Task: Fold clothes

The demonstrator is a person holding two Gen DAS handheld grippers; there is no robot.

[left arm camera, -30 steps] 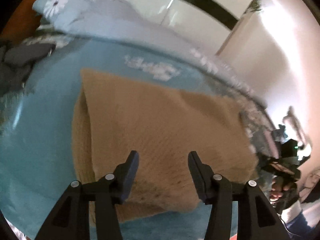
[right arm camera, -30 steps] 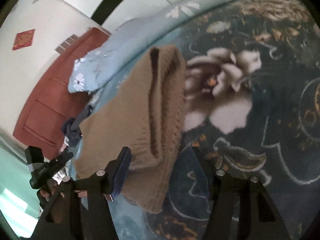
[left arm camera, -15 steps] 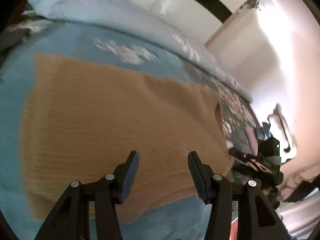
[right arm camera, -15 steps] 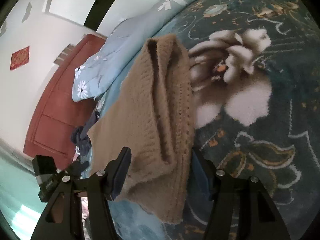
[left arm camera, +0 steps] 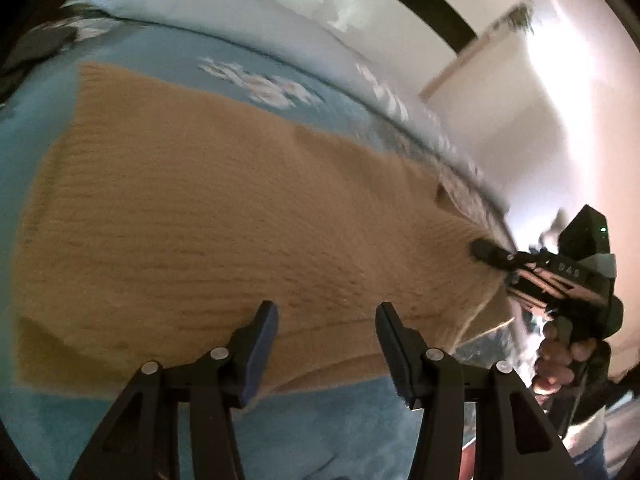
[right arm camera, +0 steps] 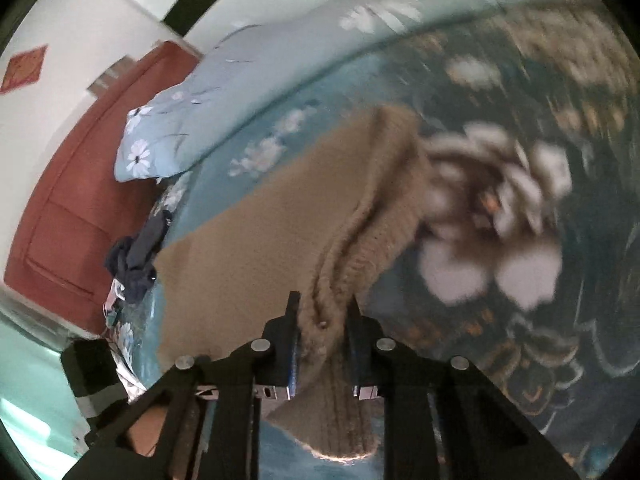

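Note:
A tan knitted sweater lies folded on a blue floral bedspread. My left gripper is open and empty, hovering over the sweater's near edge. In the right wrist view my right gripper is shut on the sweater's thick folded edge, with knit bunched between the jaws. The right gripper also shows in the left wrist view, at the sweater's right end.
A light blue flowered pillow lies at the head of the bed by a red-brown headboard. A dark garment is heaped at the bed's left edge. A dark floral blanket covers the bed to the right of the sweater.
My right gripper has closed on the sweater's folded edge; it was open around it before. My left gripper stays open and has shifted slightly over the sweater.

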